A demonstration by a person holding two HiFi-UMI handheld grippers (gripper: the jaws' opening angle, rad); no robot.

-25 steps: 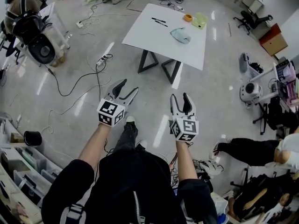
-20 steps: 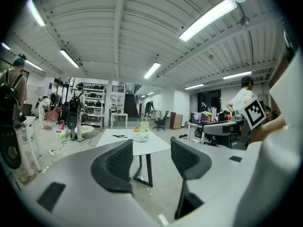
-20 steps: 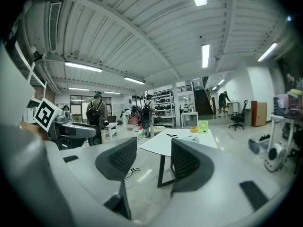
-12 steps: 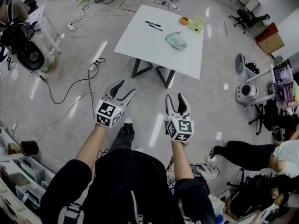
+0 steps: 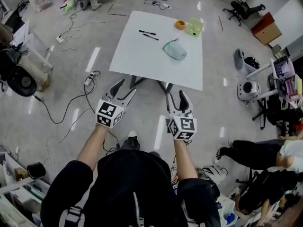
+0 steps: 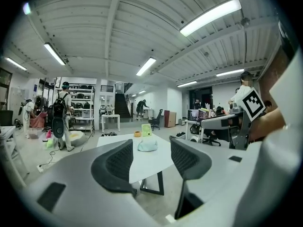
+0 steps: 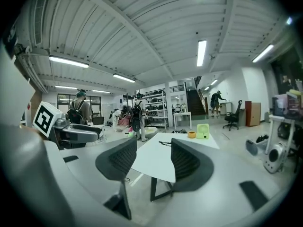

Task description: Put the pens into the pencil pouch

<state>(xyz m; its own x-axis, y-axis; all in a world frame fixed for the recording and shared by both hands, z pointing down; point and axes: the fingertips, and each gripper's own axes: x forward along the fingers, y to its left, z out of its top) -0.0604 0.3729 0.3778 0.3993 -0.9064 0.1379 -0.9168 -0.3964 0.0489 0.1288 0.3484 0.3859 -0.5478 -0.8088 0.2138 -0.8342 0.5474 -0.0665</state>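
Pens (image 5: 147,32) lie well beyond the spread right claw (image 5: 177,94).

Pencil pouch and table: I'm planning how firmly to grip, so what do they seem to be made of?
Pencil pouch: probably soft fabric or a similar pliable material, pale blue-green and matte. It lies slumped in an uneven, rumpled shape, but it is too small to tell the weave. Table: a rigid white board, perhaps laminate or painted wood. Its top looks flat, even and smooth.
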